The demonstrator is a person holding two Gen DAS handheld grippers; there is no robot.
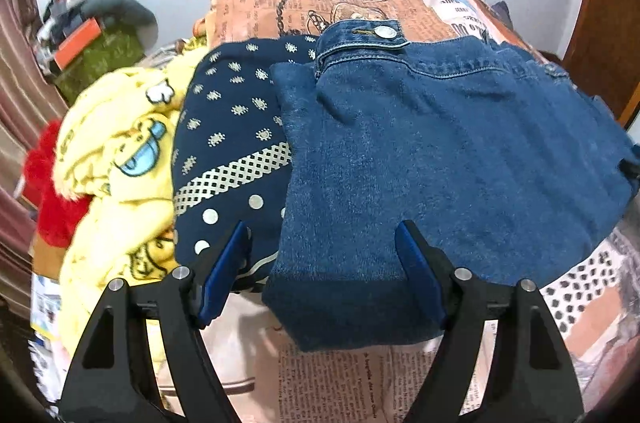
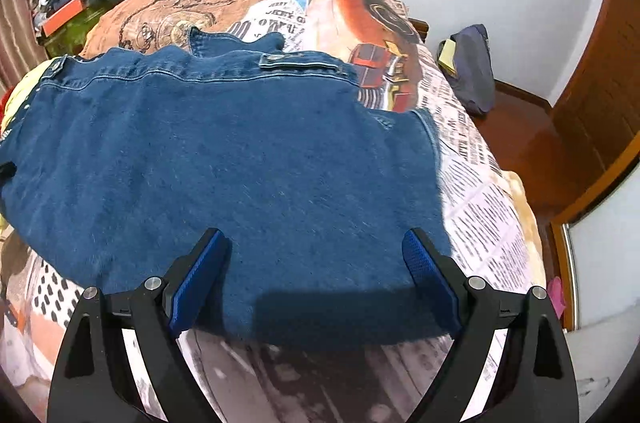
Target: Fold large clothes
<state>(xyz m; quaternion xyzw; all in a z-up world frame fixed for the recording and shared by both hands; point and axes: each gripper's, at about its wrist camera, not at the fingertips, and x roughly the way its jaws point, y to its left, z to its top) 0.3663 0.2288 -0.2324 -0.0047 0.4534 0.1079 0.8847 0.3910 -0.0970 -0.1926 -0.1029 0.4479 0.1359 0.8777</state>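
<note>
A blue denim jacket (image 1: pixel 440 151) lies flat, folded, on the bed with its waistband and metal button at the far side. My left gripper (image 1: pixel 322 229) hovers open over the jacket's near left corner, and the denim lies loose between its blue pads (image 1: pixel 224 271). In the right wrist view the same denim jacket (image 2: pixel 240 163) fills the middle. My right gripper (image 2: pixel 314 237) stands wide open over its near edge, gripping nothing.
A navy dotted garment (image 1: pixel 228 143), a yellow cartoon-print garment (image 1: pixel 120 151) and a red fuzzy item (image 1: pixel 52 191) are piled to the jacket's left. The newspaper-print bedspread (image 2: pixel 480 207) shows to the right. A dark bag (image 2: pixel 474 71) sits on the floor by a wooden door (image 2: pixel 600 83).
</note>
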